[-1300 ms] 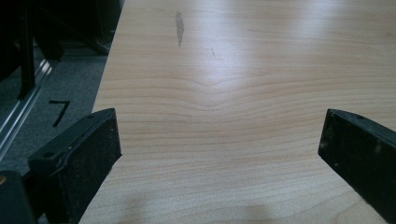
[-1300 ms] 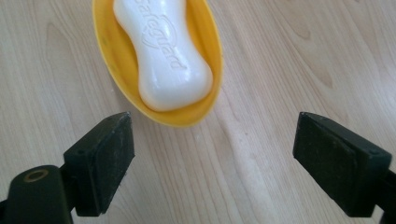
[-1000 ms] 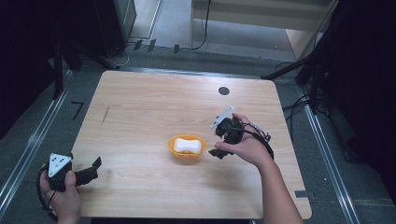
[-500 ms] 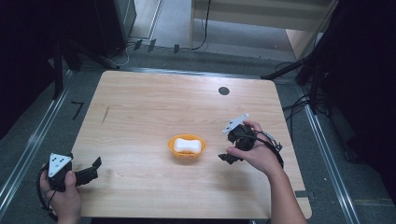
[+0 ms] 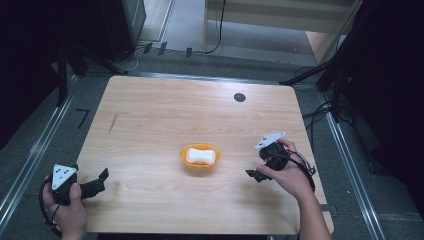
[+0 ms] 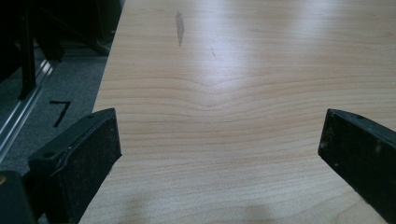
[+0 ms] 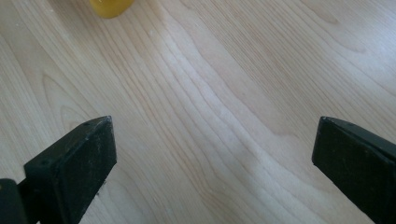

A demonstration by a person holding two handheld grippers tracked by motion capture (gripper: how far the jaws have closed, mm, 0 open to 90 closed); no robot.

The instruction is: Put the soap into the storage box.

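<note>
An orange bowl (image 5: pixel 200 157) holding a white bar of soap (image 5: pixel 202 155) sits near the middle of the wooden table (image 5: pixel 165 115). My right gripper (image 5: pixel 257 175) is to the right of the bowl, held low over the table, jaws wide apart with nothing between them (image 7: pixel 215 154). A yellow-orange edge of the bowl (image 7: pixel 109 7) shows at the top left of the right gripper view. My left gripper (image 5: pixel 97 182) rests at the table's front left corner, open and empty (image 6: pixel 219 140), pointing across the bare wood.
A small black round disc (image 5: pixel 239 97) lies near the table's far edge. A dark streak (image 6: pixel 179 28) marks the wood on the left side. Cables and dark stands surround the table on the floor; a metal rail (image 5: pixel 35 150) runs along the left.
My right gripper has drawn back from the bowl, moving right and toward the front of the table. The left gripper has stayed put.
</note>
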